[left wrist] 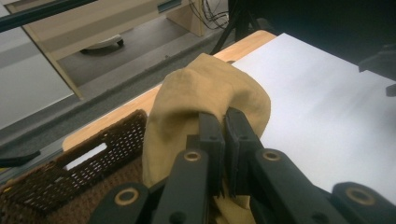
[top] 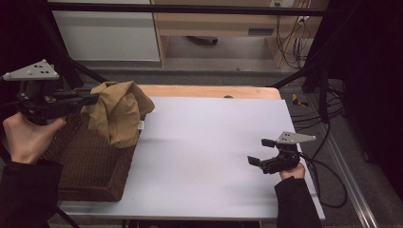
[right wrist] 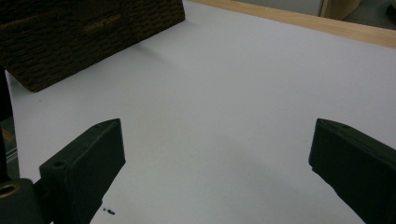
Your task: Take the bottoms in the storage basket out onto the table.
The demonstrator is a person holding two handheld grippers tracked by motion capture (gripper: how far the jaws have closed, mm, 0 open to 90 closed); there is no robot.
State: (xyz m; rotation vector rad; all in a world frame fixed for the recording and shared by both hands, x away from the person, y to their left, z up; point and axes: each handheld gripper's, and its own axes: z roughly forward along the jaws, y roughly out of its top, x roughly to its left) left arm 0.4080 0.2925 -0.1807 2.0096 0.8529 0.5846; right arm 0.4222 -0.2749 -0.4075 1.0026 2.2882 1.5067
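Tan cloth (left wrist: 205, 93), a crumpled soft fabric bundle, is pinched between the two black jaws of the left gripper (left wrist: 223, 122); the left gripper view shows the jaws pressed together on a fold, with the bundle rising above and behind them. From the high view, the same left gripper (top: 88, 99) holds the cloth (top: 116, 111) lifted above the far right corner of a dark brown woven wicker basket (top: 90, 164), its lower edge hanging over the basket's rim. The right gripper (top: 261, 152) rests near the table's right edge, well apart from the cloth, its jaws spread wide with nothing between them. The right gripper view looks across the bare white table surface (right wrist: 224, 93) to the basket's side wall (right wrist: 88, 37).
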